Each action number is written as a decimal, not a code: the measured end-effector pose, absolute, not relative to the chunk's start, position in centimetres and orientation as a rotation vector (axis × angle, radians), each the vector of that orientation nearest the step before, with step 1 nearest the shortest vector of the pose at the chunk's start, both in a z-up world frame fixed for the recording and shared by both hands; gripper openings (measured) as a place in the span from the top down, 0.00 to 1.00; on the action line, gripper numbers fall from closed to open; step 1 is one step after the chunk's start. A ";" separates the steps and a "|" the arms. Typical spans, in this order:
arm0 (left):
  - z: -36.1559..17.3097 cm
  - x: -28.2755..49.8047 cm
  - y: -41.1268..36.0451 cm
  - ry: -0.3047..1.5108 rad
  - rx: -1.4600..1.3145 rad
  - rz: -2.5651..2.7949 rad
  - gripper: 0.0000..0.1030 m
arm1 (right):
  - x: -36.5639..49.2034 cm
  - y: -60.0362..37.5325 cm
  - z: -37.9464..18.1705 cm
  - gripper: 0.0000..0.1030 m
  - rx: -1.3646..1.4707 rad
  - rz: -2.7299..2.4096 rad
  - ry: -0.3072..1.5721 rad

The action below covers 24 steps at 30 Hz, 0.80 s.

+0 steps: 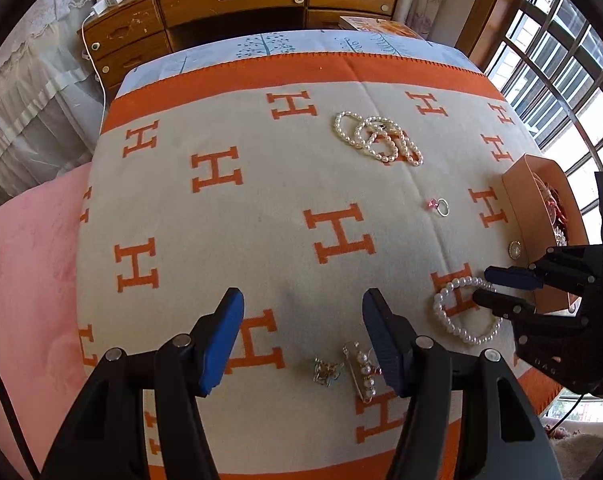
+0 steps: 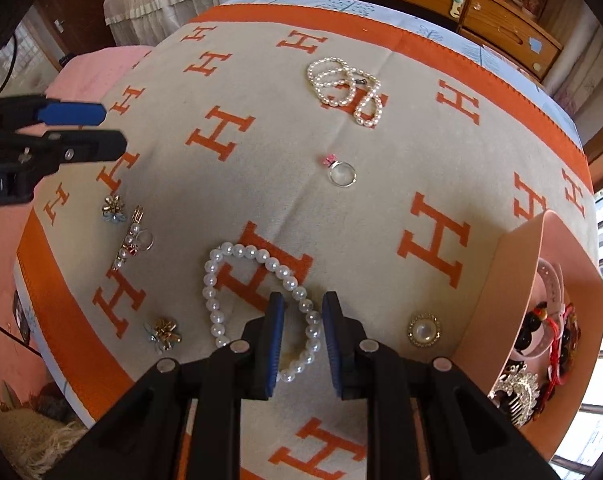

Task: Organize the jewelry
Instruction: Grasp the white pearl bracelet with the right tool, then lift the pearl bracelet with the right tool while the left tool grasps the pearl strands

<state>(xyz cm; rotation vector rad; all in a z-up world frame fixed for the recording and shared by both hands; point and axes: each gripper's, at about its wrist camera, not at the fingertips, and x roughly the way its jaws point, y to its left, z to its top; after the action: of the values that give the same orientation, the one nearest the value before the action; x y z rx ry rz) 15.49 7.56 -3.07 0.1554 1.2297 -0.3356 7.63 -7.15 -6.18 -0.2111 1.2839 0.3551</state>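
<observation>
The right gripper [image 2: 301, 312] points down over the pearl bracelet [image 2: 257, 300] on the H-patterned blanket [image 2: 381, 220], its narrowly parted jaws straddling one side of the loop, though whether the pads press the beads I cannot tell; the left gripper [image 1: 303, 312] hangs with jaws well apart and nothing between them, just beyond a pearl hair clip [image 1: 361, 370]. The orange box [image 2: 501, 300] is cut off at the frame's edge, its tangled contents hard to make out; the bracelet is a single loop of round white beads.
</observation>
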 end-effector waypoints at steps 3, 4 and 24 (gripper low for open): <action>-3.2 17.0 6.3 1.231 0.139 -0.351 0.42 | 7.4 -6.3 -6.2 0.83 -0.308 0.381 1.256; -3.3 17.5 5.8 1.233 0.134 -0.357 0.42 | 7.4 -6.4 -6.2 0.89 -0.306 0.389 1.255; -6.8 28.3 -0.4 1.321 -0.009 -0.290 0.54 | 8.6 -12.9 -0.5 0.93 0.037 0.403 1.110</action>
<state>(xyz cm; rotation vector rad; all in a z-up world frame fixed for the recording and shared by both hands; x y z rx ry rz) 28.30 -0.36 -6.79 -0.0087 1.3207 -0.2896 8.62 -12.92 -0.51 0.0369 1.1098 0.4029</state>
